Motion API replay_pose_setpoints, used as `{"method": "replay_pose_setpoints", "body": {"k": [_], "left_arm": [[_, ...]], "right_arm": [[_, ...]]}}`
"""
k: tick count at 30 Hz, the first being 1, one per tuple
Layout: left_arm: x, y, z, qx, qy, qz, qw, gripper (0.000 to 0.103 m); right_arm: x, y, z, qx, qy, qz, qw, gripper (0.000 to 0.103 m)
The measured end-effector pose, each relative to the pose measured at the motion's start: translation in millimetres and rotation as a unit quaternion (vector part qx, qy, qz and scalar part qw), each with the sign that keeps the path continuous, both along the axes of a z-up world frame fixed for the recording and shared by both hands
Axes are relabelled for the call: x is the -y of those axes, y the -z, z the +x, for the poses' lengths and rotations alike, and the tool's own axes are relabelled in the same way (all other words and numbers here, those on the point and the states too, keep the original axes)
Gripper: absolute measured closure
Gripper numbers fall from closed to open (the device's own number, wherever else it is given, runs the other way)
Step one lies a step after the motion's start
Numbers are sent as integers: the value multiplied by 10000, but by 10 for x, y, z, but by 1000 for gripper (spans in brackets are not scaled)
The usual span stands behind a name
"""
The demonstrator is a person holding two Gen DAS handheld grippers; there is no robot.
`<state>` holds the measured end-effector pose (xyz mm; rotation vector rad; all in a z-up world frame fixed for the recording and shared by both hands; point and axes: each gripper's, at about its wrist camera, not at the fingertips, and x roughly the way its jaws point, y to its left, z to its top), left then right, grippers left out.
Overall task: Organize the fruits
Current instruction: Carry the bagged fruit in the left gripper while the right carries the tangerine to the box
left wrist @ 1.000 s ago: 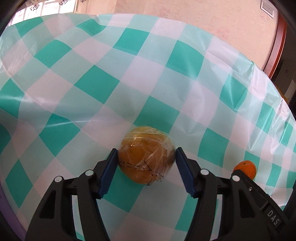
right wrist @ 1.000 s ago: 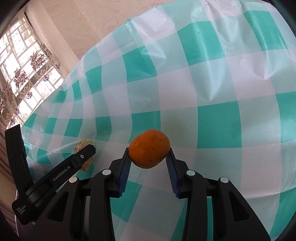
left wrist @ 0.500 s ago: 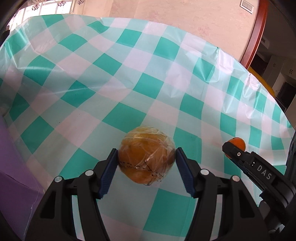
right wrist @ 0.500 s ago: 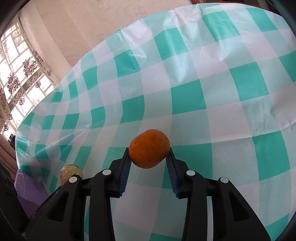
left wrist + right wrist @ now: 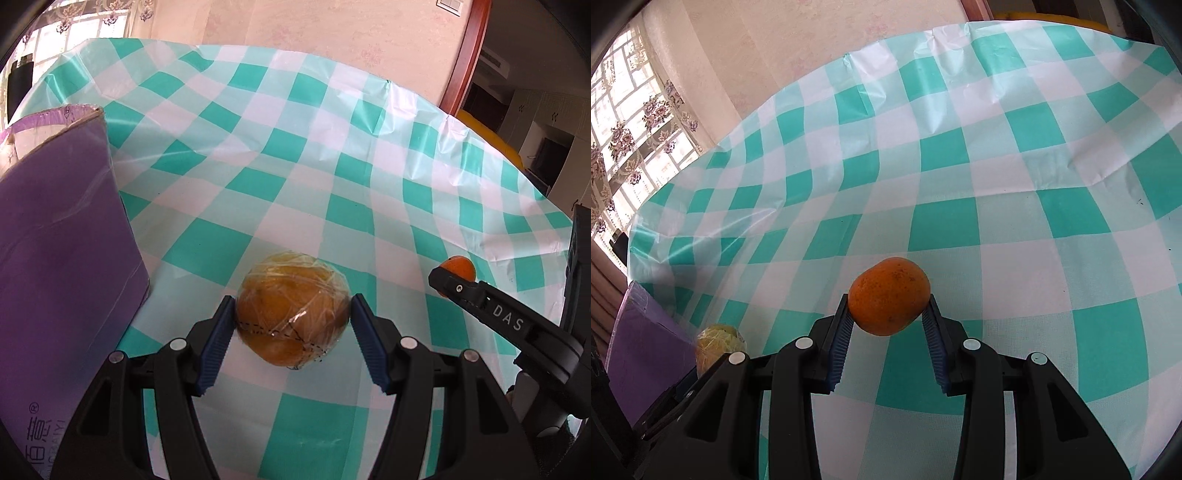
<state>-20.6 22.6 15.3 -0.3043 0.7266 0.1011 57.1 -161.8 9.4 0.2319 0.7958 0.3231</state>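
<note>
Gripping a round fruit wrapped in clear, crinkly plastic film (image 5: 291, 308), the left gripper (image 5: 292, 332) has its ribbed blue pads (image 5: 216, 349) pressed on both sides of it, above the table. The wrapped fruit looks yellow-orange under the shiny film, w/ a thin dashed line printed across the wrap. The right gripper (image 5: 888, 334) is clamped on a smooth orange (image 5: 889, 296) w/ small dark specks on the skin; its shape is a bit oval. Both fruits are held over the tablecloth (image 5: 332, 177), a thin glossy plastic sheet in teal & white checks, w/ folds and wrinkles. At the left, near the left gripper, stands a purple cardboard box (image 5: 62, 236), flat-sided, w/ white print low on its wall. In the left wrist view the orange shows small at the right, behind a black gripper finger marked DAS.
</note>
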Motion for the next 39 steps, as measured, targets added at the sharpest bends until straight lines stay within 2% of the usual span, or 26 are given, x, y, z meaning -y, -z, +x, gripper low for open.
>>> {"method": "replay_pose_setpoints", "body": {"k": [7,14,18,22,27,33,39], "left_arm": [[-51,-43,-312,284,23,-142,9995,40],[-31,-166,-624,678,-6,-24,9977,40],[-15,-360,-868,1038,-99,218,9943,40],[-64,-620,-1119,1461,-347,434,9877,40],[-213,-941,-1457,1825,-614,627,9793,40],[-498,-1266,-1818,1834,-865,795,9760,40],[-1080,-1421,-2104,1562,-1291,583,9775,40]], "right_arm": [[-131,-40,-261,210,-200,-245,9993,65],[-140,-99,-448,454,-221,-78,9987,65],[-144,-198,-593,862,-157,4,9962,65],[-240,-294,-729,1203,-137,-197,9924,65],[-428,-416,-904,1459,-446,-245,9880,65],[-828,-647,-1162,1671,-1136,-272,9790,65],[-1268,-914,-1416,1837,-1876,-190,9647,65]]}}
